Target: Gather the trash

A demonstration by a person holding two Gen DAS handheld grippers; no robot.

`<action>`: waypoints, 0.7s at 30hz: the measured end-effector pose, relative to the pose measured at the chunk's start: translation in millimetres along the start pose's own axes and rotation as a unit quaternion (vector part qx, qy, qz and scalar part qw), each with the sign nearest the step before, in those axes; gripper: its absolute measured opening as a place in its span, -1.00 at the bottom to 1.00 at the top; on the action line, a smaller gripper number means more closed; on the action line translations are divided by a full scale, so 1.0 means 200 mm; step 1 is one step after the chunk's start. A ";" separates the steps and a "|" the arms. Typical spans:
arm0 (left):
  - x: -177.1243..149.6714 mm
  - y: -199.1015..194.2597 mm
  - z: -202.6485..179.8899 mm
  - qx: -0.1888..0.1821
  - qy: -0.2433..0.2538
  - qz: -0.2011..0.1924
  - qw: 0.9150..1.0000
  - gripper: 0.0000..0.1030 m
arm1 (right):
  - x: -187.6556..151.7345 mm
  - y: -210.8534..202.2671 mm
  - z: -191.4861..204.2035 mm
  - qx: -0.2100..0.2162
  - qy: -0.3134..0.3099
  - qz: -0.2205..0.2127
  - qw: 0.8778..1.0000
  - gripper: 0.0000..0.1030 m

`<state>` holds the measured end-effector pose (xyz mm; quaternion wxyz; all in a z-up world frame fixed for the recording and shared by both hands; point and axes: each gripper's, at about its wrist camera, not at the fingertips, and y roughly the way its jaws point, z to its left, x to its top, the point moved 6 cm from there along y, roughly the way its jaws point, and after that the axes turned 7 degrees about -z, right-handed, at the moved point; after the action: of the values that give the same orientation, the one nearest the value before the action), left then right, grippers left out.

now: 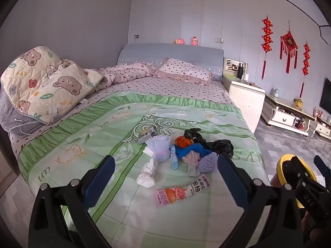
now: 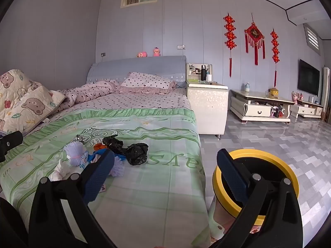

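A pile of trash lies on the green quilt [image 1: 93,136]: a pink drink pouch [image 1: 182,190], a white tissue [image 1: 146,174], purple foam fruit nets [image 1: 158,147], an orange piece [image 1: 183,141], blue wrappers [image 1: 191,152], black plastic bags [image 1: 223,146] and a small grey box [image 1: 145,135]. My left gripper [image 1: 165,175] is open and empty above the near side of the pile. My right gripper [image 2: 165,169] is open and empty, over the bed's right edge; its right finger is over the yellow-rimmed bin [image 2: 275,161] on the floor. The black bags [image 2: 136,153] and nets [image 2: 75,153] show there too.
A bear-print quilt [image 1: 45,84] is piled at the bed's left. Polka-dot pillows [image 1: 184,70] lie at the headboard. A white nightstand [image 2: 209,107] stands right of the bed, low cabinets [image 2: 260,107] along the wall, and grey tiled floor [image 2: 279,140] to the right.
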<state>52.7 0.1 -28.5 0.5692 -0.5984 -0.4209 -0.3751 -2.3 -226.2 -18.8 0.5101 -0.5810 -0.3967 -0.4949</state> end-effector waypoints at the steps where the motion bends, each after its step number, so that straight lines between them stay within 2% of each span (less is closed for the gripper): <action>1: 0.00 0.00 0.00 0.000 0.001 0.001 1.000 0.86 | 0.00 0.00 0.00 -0.001 0.000 -0.001 1.000 0.85; 21: -0.01 0.00 -0.01 0.002 0.010 -0.005 1.000 0.86 | 0.00 0.00 0.01 -0.001 -0.003 0.001 1.000 0.85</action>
<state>51.1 -1.4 -29.8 0.5727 -0.5913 -0.4187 -0.3835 -1.4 -225.2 -19.9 0.5090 -0.5831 -0.3972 -0.4931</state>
